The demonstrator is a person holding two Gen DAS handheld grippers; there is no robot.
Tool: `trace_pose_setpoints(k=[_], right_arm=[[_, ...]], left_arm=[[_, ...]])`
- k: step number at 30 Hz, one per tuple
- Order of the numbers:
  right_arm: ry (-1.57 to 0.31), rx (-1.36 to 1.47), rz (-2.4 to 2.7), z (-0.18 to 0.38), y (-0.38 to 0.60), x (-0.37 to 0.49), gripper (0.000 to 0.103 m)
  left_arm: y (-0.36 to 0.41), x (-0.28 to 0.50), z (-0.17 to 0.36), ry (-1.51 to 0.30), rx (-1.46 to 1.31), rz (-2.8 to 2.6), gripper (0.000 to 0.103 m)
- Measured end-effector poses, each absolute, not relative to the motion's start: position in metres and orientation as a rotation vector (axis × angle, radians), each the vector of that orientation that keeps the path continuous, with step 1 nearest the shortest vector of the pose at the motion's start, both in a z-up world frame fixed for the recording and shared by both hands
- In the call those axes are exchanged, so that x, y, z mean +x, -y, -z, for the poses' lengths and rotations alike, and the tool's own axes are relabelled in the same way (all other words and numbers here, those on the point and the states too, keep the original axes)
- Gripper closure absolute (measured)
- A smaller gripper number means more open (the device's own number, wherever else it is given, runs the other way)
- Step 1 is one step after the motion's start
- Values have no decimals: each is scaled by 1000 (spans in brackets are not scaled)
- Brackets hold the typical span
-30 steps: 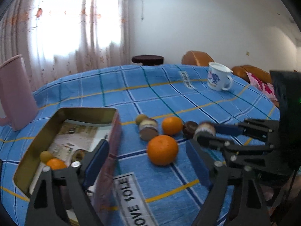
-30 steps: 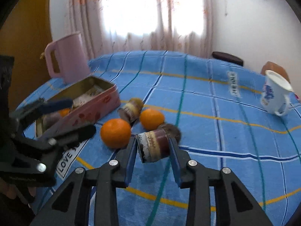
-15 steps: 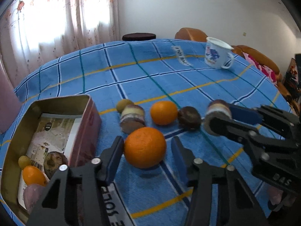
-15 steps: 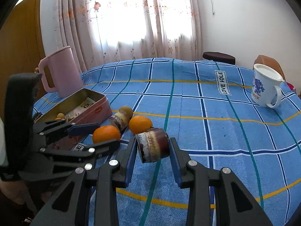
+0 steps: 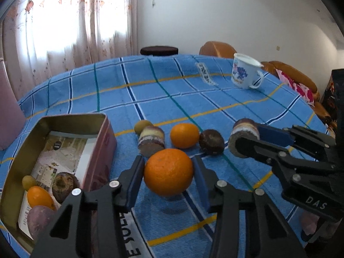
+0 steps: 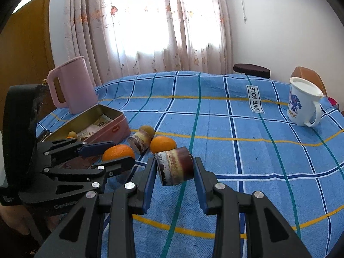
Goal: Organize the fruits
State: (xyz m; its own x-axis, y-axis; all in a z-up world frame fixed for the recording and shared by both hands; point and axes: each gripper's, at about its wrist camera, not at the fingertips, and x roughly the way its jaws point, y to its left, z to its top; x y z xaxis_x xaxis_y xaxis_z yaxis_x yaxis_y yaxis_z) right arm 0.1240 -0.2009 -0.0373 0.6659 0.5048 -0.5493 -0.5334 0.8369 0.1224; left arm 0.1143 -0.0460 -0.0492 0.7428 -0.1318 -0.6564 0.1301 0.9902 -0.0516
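Note:
My left gripper (image 5: 168, 172) is shut on a large orange (image 5: 168, 172), lifted just above the blue checked cloth; it also shows in the right wrist view (image 6: 118, 151). My right gripper (image 6: 174, 167) is shut on a brown-and-cream cut piece (image 6: 174, 167), held above the table; it also shows in the left wrist view (image 5: 244, 136). On the cloth lie a smaller orange (image 5: 185, 135), a second cut piece (image 5: 151, 140), a dark round fruit (image 5: 211, 142) and a small yellow-green fruit (image 5: 143, 125). The open pink tin (image 5: 99, 142) at the left holds several fruits.
A pink jug (image 6: 72, 85) stands behind the tin. A white mug (image 6: 303, 102) with a blue print stands at the far right. Orange chairs (image 5: 217, 47) and a dark stool (image 6: 251, 71) are beyond the table's far edge.
My left gripper has closed on the large orange and lifted it slightly. My right gripper has risen a little with the cut piece still in it.

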Motion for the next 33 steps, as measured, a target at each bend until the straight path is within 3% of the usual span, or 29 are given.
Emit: trace_pose_setpoints(k=[33], right_arm=[[-430,-53,-613,23,208,97,67]], left_arm=[[49,79,26,-500,26,57,56]])
